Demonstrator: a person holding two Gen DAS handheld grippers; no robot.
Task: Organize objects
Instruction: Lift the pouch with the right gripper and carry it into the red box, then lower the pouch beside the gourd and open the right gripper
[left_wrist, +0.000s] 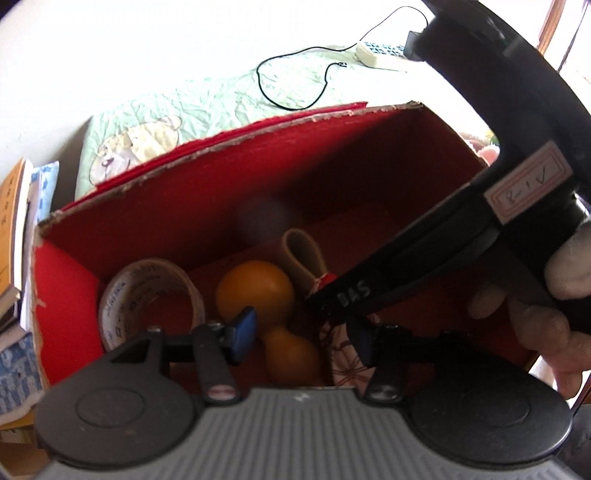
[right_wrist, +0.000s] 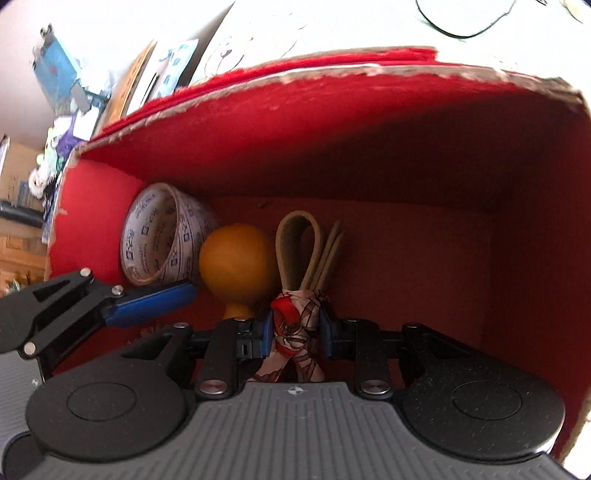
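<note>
Gourd, orange and smooth, lies on the floor of the red cardboard box, just beside the tape roll that leans in the box's left corner, with the tan looped strap on its other side. In the left wrist view its big bulb points toward the box's far wall and the small bulb toward the near wall, so its long axis runs front to back, lying roughly flat. My judgement is that it is light, hard and hollow, with a glossy skin that could slip; the narrow waist between the bulbs looks the safest place to take hold, across the axis, with gentle pressure since a dried shell may crack. The left gripper hangs over the small bulb with its blue pads spread to either side of it, not pressing. The right gripper is pinched on the red-patterned cloth wrap that binds the strap's lower end; that bundle is soft and should give under the pads. Beside the strap stand thin pale sticks, whose nature I cannot tell.
</note>
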